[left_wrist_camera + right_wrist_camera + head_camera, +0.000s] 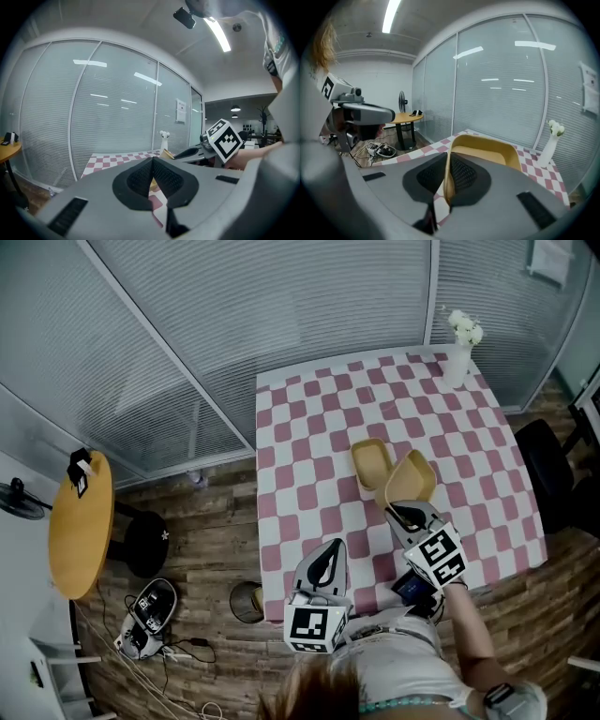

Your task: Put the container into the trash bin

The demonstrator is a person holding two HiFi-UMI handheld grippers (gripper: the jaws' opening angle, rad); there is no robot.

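Container (487, 152) hangs pinched in the right claw (447, 159), a second yellow tray (372, 463) just beside it; left claw (152, 163) closed, empty.

Matt yellow container (410, 481), smooth-walled (seemingly plastic); counter (309, 474) under pink-and-white checked cloth; right tool (446, 161) of matt grey plastic with finely dimpled black pads (461, 174); floor (206, 540) of wood-grain planks; vase (457, 367) smooth white.

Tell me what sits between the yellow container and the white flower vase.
Nothing: only bare checked tablecloth between the container and the vase, as the head view shows.
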